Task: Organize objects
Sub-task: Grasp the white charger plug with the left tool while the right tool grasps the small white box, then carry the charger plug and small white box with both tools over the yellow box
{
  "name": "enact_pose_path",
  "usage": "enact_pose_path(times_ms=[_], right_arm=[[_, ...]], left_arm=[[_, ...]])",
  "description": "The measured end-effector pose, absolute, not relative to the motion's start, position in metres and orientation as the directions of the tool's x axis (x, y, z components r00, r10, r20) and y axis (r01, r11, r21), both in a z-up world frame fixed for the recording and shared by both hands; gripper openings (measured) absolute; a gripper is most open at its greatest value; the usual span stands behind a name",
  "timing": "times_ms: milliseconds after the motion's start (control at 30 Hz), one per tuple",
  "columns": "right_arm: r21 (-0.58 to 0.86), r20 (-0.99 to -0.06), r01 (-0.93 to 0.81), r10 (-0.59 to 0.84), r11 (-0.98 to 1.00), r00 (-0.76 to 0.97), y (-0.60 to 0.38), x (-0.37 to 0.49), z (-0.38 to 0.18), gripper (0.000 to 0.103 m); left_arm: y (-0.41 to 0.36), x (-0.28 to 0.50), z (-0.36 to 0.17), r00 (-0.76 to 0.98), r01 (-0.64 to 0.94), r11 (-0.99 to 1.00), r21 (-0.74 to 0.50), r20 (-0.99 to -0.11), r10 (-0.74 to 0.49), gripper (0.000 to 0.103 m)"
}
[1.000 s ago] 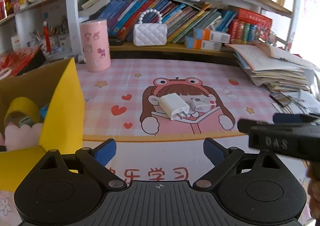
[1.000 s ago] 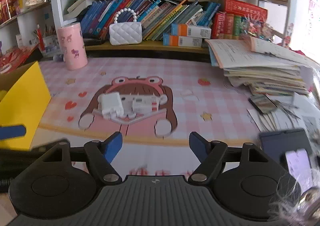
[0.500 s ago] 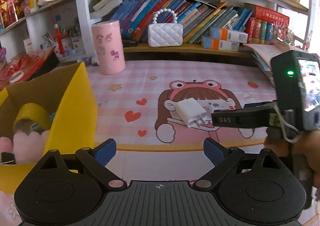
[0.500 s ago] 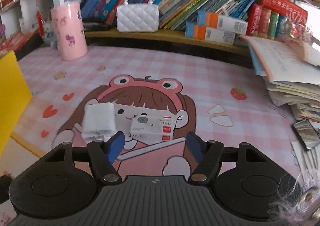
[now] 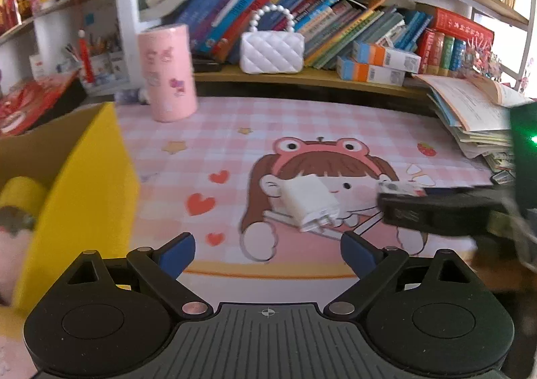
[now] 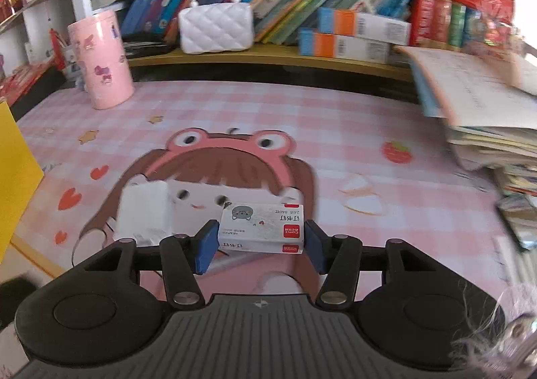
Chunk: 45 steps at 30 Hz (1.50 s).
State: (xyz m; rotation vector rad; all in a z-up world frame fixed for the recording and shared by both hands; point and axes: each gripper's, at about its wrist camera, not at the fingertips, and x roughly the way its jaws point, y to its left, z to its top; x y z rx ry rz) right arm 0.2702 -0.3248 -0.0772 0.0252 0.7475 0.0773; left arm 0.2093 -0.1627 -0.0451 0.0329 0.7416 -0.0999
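Right gripper (image 6: 260,246): blue pads sit against both short ends of a small white staple box (image 6: 261,226), which lies on the table (image 6: 335,117) over the cartoon girl printed on the pink checked mat. The jaws are closed onto the box; whether it is lifted off the mat cannot be told.

White charger plug (image 6: 144,211) lies just left of the box, near it, prongs toward the camera in the left wrist view.

Left gripper (image 5: 268,249): jaws spread wide, nothing between them, low over the near edge of the mat. The plug lies ahead of it, slightly right of centre.

Yellow cardboard box (image 5: 94,184) stands at the left edge of the table, open at the top, a yellow tape roll (image 5: 20,191) inside.

Pink cylinder (image 5: 167,77) stands upright at the back left. A white quilted purse (image 5: 272,51) sits on the shelf in front of the books.
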Motion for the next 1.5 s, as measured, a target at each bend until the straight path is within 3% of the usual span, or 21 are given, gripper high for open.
enact_pose_path(times_ms=[267,433,600,900,1233,1500], right_arm=[[0.065,-0.67,0.0,0.044,0.998,0.741,-0.358,0.217,-0.057,0.052],[0.086,-0.704,-0.017,0.073,0.996,0.706,-0.357,0.193,-0.057,0.052],[0.068,-0.707,-0.042,0.078,0.997,0.703,-0.352,0.176,-0.056,0.052],[0.056,-0.709,-0.025,0.057,0.998,0.703,-0.35,0.162,-0.054,0.052],[0.092,-0.708,-0.037,0.091,0.995,0.701,-0.33,0.146,-0.049,0.052],[0.08,-0.698,-0.068,0.104,0.994,0.708,-0.299,0.12,-0.041,0.052]], left_arm=[[-0.194,0.256,-0.067,0.697,0.098,0.994,-0.046,-0.71,-0.101,0.08],[-0.21,0.282,-0.081,0.689,0.058,0.998,-0.018,-0.723,-0.053,0.069],[-0.22,0.292,-0.092,0.678,0.08,0.996,0.047,-0.735,-0.02,0.051],[-0.202,0.28,-0.08,0.671,0.084,0.996,-0.025,-0.738,-0.075,0.042],[-0.155,0.219,-0.041,0.689,0.096,0.977,-0.188,-0.696,-0.202,0.041],[-0.119,0.158,-0.029,0.686,0.155,0.964,-0.215,-0.679,-0.261,0.041]])
